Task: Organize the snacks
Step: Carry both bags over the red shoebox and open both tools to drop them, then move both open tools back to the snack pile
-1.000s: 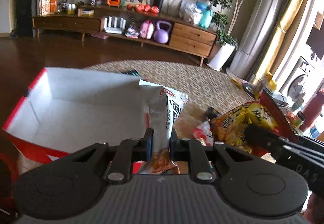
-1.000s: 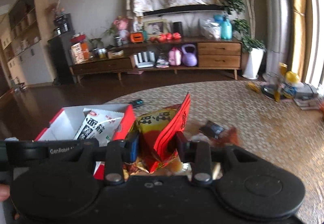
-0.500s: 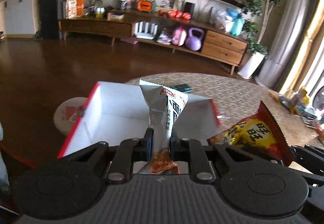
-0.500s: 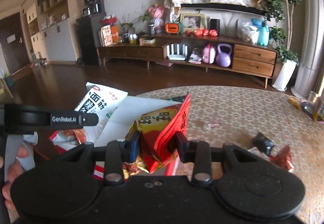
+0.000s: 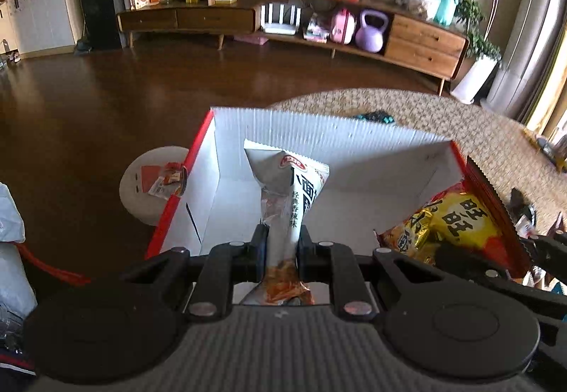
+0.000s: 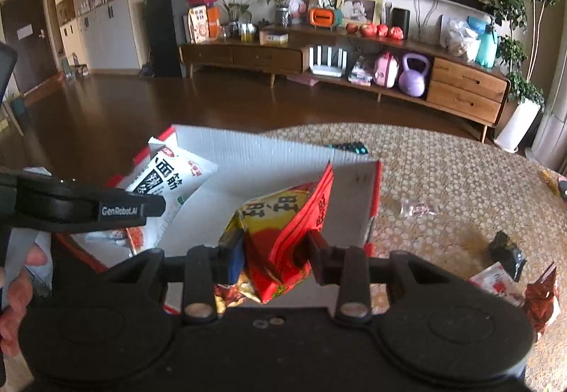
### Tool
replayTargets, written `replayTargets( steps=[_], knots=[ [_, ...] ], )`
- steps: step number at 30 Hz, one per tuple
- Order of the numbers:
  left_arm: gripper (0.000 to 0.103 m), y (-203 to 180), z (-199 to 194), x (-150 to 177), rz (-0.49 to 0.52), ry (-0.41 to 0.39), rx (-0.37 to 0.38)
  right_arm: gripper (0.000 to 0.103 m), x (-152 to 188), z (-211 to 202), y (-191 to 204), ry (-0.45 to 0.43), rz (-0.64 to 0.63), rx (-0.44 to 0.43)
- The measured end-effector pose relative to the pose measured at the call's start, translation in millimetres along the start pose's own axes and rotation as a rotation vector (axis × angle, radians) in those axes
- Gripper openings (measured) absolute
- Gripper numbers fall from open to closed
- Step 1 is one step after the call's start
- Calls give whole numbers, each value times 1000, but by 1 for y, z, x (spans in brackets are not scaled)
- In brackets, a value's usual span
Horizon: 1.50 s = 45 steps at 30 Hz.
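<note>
My left gripper (image 5: 281, 245) is shut on a white snack packet (image 5: 288, 200) with black characters and holds it upright over the open white box with red outer walls (image 5: 319, 133). My right gripper (image 6: 274, 248) is shut on a red and yellow snack bag (image 6: 283, 225), held over the right side of the same box (image 6: 269, 158). That bag shows in the left wrist view (image 5: 457, 222) at the box's right wall. The white packet (image 6: 170, 179) and the left gripper's finger (image 6: 88, 206) show in the right wrist view, at the box's left.
The box sits at the edge of a round woven-top table (image 6: 443, 172). Loose snack wrappers (image 6: 506, 257) lie on the table to the right, a dark remote (image 5: 374, 116) lies beyond the box. A round white stool (image 5: 149, 179) with small packets stands left of the box.
Both grippers have moved left with their snacks, from beside the box to over its inside. The view now looks down into the box more squarely.
</note>
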<state>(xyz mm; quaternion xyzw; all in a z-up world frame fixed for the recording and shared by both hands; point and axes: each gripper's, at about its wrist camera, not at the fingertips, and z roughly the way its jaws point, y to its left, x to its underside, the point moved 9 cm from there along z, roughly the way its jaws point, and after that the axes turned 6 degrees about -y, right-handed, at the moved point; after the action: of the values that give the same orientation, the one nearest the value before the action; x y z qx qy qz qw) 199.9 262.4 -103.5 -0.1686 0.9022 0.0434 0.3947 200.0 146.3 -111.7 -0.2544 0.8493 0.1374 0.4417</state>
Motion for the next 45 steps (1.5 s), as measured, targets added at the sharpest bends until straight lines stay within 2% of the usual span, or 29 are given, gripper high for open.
replayTargets(
  steps=[10, 13, 15, 16, 17, 18, 19, 24, 28, 38, 45],
  knots=[
    [17, -1, 30, 11, 11, 67, 3, 38, 9, 21, -4, 78, -3, 30],
    [20, -5, 30, 12, 29, 73, 7, 39, 10, 23, -4, 90, -5, 21],
    [28, -7, 27, 11, 35, 60, 12, 40, 10, 22, -4, 87, -5, 14],
    [41, -7, 25, 11, 35, 52, 12, 43, 9, 21, -4, 84, -5, 14],
    [65, -8, 23, 10, 38, 42, 11, 46, 8, 19, -4, 80, -3, 15],
    [75, -8, 20, 9, 41, 26, 7, 47, 7, 17, -4, 78, -1, 13],
    [81, -8, 16, 7, 47, 0, -2, 49, 7, 16, -5, 75, 2, 9],
    [81, -15, 0, 6, 90, -34, 3, 71, 0, 1, -5, 39, 2, -3],
    [81, -17, -12, 3, 80, -43, 15, 80, -2, -13, -6, 25, 4, -11],
    [81, -27, -49, -1, 84, -97, 41, 89, -7, -53, -17, -18, 21, -25],
    [81, -45, -83, -1, 115, -146, 69, 90, -8, -88, -33, -56, 47, -37]
  ],
)
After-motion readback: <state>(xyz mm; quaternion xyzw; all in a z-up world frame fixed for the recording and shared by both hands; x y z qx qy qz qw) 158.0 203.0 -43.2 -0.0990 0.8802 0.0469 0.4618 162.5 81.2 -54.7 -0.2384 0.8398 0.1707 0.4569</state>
